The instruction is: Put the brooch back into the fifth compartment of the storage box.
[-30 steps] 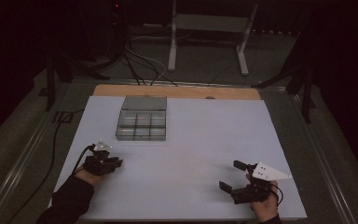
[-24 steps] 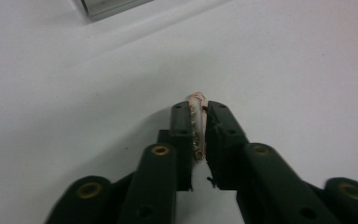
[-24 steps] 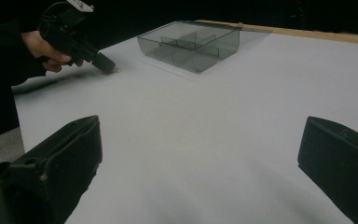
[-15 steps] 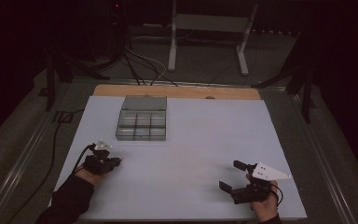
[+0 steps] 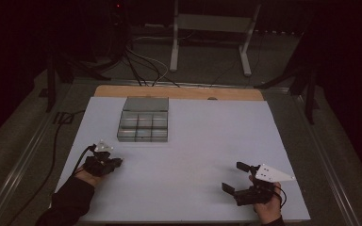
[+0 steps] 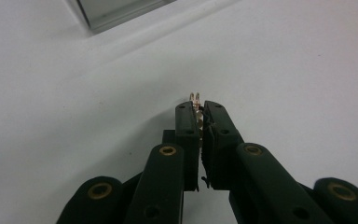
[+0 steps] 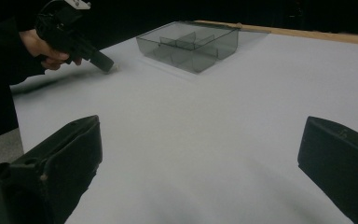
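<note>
Tiny metal part (image 6: 196, 98), looks like a little brass-coloured connector or terminal, is pinched right at the tips of my left claw (image 6: 198, 106), jaws pressed nearly together on it with just its end poking out past them. I'm holding it low over the white counter (image 5: 198, 155), near the front left corner, and I can't tell if it's actually touching the surface or just above. Gripping it at the very tip makes sense to me since it's so small, anything deeper and it'd vanish between the jaws. The clear compartment box (image 5: 143, 125) sits further back toward the wooden edge, lid flipped open behind it, and its cells look empty from here, so my guess is that's where this thing is headed. My right claw (image 5: 237, 177) is parked at the front right, jaws spread wide and holding nothing, well out of the way so the left has a clean run to the box.
</note>
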